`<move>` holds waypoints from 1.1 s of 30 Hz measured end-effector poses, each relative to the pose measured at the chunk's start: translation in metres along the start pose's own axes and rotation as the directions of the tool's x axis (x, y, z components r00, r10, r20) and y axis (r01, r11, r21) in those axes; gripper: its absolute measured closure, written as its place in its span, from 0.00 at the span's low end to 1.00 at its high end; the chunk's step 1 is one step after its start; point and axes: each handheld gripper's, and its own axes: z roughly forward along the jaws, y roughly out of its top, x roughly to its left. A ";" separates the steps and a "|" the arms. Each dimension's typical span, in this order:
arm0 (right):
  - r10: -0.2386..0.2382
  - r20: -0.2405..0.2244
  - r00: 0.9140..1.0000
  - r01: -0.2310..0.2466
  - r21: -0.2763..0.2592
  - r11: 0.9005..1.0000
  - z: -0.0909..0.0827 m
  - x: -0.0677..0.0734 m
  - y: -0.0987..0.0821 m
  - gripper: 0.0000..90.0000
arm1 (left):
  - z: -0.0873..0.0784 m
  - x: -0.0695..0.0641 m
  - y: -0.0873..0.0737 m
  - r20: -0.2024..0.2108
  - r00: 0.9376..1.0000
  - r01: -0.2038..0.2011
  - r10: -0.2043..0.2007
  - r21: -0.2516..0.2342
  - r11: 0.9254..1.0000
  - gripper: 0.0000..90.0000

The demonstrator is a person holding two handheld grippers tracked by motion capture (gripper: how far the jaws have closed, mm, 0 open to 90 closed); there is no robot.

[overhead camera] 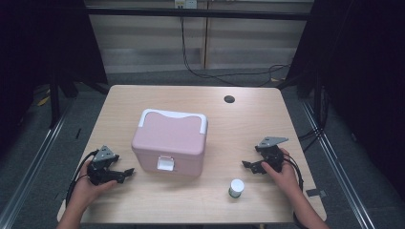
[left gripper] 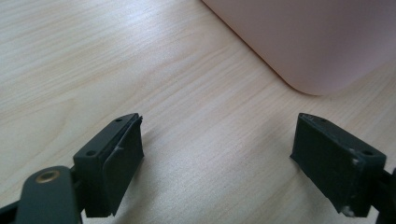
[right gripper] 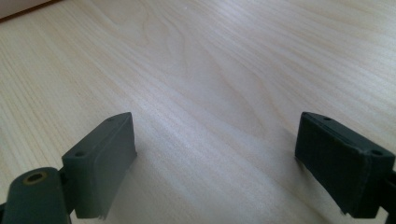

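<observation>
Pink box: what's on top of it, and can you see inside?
On the box sits only its closed lid with a white handle; a white latch is at the front. The lid covers whatever is inside.

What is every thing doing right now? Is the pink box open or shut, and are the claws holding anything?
pink box: lid down, white latch at the front, white handle folded flat, standing upright on the table.
small white-capped jar: upright, cap on, standing free.
left gripper: open, nothing between its jaws, beside the box.
right gripper: open, nothing between its jaws, over bare table.
</observation>
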 end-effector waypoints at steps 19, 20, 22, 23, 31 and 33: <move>0.015 0.011 1.000 -0.016 0.047 0.999 -0.004 0.004 0.004 0.16 | -0.015 0.014 0.017 0.011 0.978 0.205 -0.207 0.110 0.973 0.53; 0.014 0.007 1.000 -0.014 0.046 0.999 -0.004 0.005 0.005 0.17 | -0.015 0.015 0.022 0.022 0.971 0.233 -0.237 0.116 0.965 0.54; 0.019 -0.001 1.000 -0.019 0.043 0.999 -0.005 0.005 0.006 0.17 | -0.015 0.017 0.028 0.041 0.970 0.234 -0.241 0.130 0.963 0.59; 0.011 0.002 1.000 -0.011 0.048 0.999 -0.005 0.005 0.007 0.17 | -0.015 0.017 0.031 0.042 0.966 0.246 -0.253 0.129 0.961 0.61; 0.001 -0.011 1.000 -0.001 0.031 1.000 -0.007 0.006 0.010 0.17 | -0.021 0.026 0.059 0.043 0.941 0.320 -0.335 0.202 0.926 0.85; -0.001 -0.016 1.000 0.001 0.023 1.000 -0.008 0.007 0.010 0.17 | -0.023 0.027 0.066 0.046 0.935 0.334 -0.350 0.208 0.919 0.92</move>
